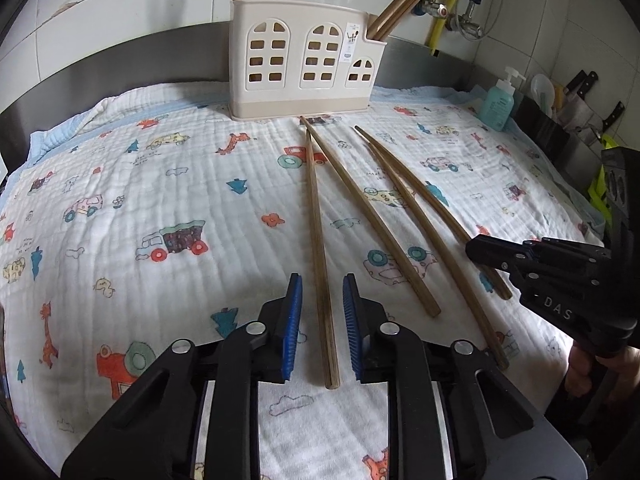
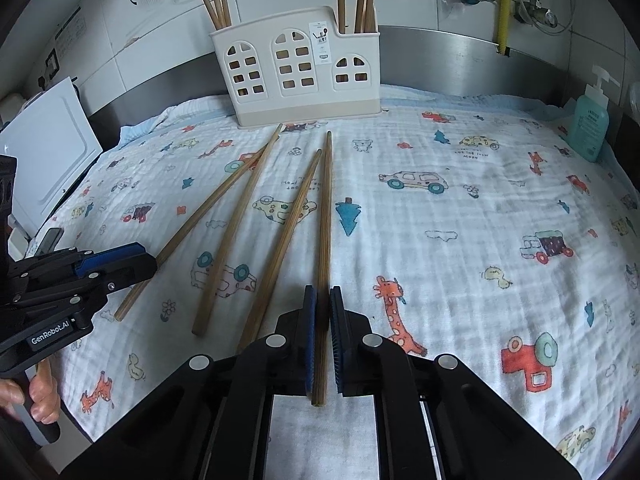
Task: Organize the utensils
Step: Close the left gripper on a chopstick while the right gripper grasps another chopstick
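Four long wooden chopsticks lie on a cartoon-printed cloth (image 1: 160,184) in front of a cream house-shaped holder (image 1: 304,64) (image 2: 296,68), which has more chopsticks standing in it. My left gripper (image 1: 322,278) straddles the leftmost chopstick (image 1: 316,232). A gap shows on each side of the stick, so the blue pads do not touch it. My right gripper (image 2: 322,289) is shut on the rightmost chopstick (image 2: 326,208) near its thick end. The other two chopsticks (image 2: 236,232) (image 2: 288,232) lie loose between them. Each gripper shows at the edge of the other's view: the right gripper (image 1: 474,246), the left gripper (image 2: 144,262).
A teal soap pump bottle (image 2: 590,124) stands at the cloth's right edge, with knives (image 1: 580,92) in a rack behind it. A white board (image 2: 52,152) leans at the left. Tiled wall, steel backsplash and tap pipes (image 2: 504,8) close off the back.
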